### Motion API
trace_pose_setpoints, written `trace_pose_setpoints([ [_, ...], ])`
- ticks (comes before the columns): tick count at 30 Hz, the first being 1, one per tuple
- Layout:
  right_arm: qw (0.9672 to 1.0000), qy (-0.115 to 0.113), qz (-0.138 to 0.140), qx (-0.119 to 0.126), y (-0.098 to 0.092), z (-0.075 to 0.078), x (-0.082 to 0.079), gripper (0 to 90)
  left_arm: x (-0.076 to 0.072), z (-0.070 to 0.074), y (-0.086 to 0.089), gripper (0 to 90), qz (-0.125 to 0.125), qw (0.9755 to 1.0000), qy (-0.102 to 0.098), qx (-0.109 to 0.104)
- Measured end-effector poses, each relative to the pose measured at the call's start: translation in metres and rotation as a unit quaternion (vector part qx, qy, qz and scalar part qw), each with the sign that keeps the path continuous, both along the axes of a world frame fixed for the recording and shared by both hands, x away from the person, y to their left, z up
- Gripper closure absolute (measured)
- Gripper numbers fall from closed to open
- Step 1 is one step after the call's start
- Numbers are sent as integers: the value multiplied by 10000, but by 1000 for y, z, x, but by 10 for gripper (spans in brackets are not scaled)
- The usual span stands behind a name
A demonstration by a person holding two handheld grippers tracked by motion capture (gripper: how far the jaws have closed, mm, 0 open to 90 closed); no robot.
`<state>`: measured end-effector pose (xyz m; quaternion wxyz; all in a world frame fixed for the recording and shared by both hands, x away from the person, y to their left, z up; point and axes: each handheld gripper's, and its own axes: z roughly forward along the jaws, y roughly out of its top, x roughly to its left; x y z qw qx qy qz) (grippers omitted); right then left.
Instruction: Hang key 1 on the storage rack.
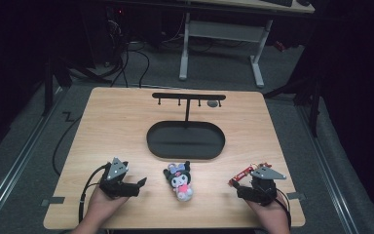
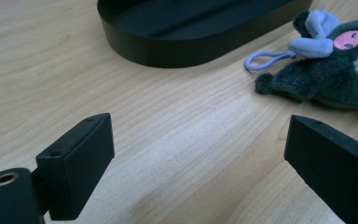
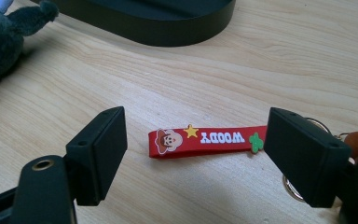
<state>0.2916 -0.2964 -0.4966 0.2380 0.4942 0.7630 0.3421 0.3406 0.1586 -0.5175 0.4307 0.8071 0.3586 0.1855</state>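
A flat red strap (image 3: 207,139) printed "WOODY" carries a cowboy face.

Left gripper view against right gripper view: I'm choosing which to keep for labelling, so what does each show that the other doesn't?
The left gripper view alone shows the plush toy's pink face, purple bow and purple loop, with bare wood between its open jaws. The right gripper view alone shows the red Woody strap lying flat on the table between its open jaws, with a metal ring at its far end. Both share the black oval tray, the wooden table and dark plush fur, which in the right gripper view sits at the edge.
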Motion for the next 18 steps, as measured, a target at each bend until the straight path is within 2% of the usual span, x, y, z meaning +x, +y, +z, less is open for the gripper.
trace_pose_setpoints([
  [3,10000,60,-22,-1,3,2,2,218,2,1,1,92,-12,10000,-2,-66],
  [5,9998,204,-26,-40,9,2,6,220,2,0,0,89,-46,10000,29,-38],
  [10,9992,385,-5,-79,17,2,11,220,3,-1,-1,86,-130,9999,78,35],
  [14,9985,510,39,-198,23,3,15,220,8,-3,-1,86,-30,9998,166,-53],
  [18,9978,601,28,-283,28,2,19,212,8,-4,-2,88,-100,9998,183,36],
])
